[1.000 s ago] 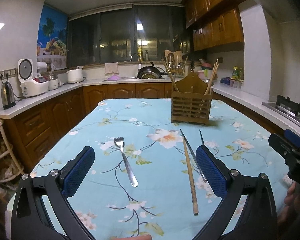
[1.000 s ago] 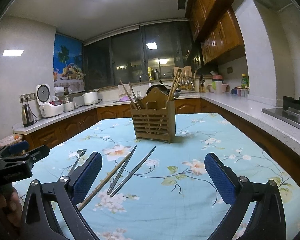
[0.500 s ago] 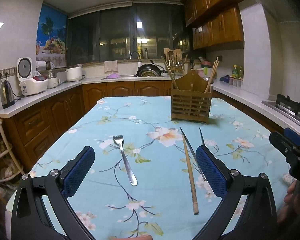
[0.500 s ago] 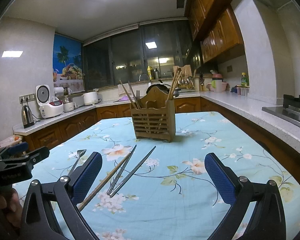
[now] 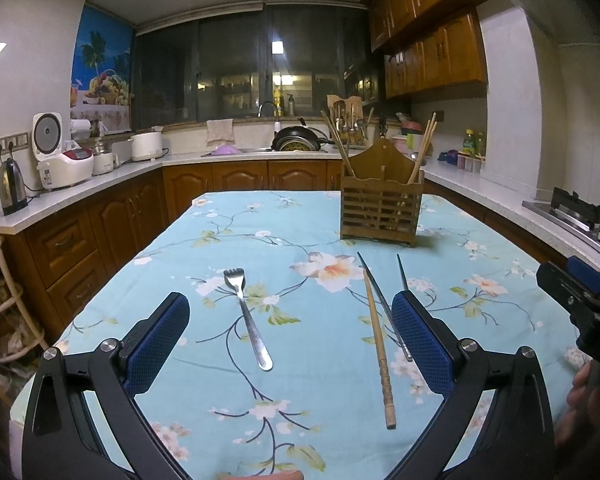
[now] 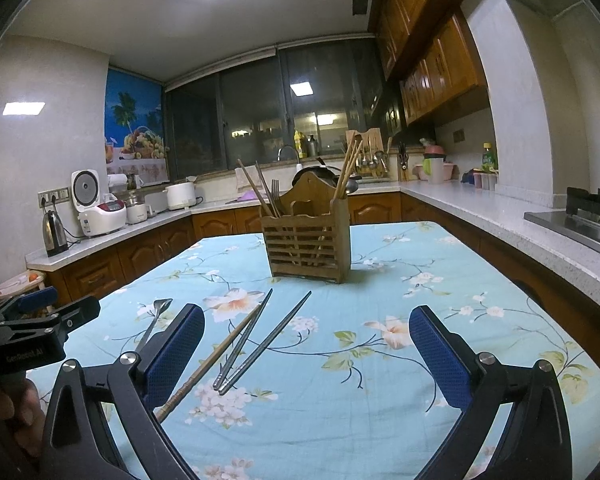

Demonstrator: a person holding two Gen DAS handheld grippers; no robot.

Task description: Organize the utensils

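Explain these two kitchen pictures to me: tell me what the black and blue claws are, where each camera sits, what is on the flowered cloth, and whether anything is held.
There is no robot here. A person holds one hand-held gripper in each hand, with a wide-angle camera on each looking out along its blue-padded fingers. One picture comes from the left gripper, the other from the right gripper. Both have their jaws wide apart and hold nothing. On the table lie a metal fork, a wooden chopstick and two metal chopsticks. Behind them stands a wooden utensil holder, already holding chopsticks and a fork.
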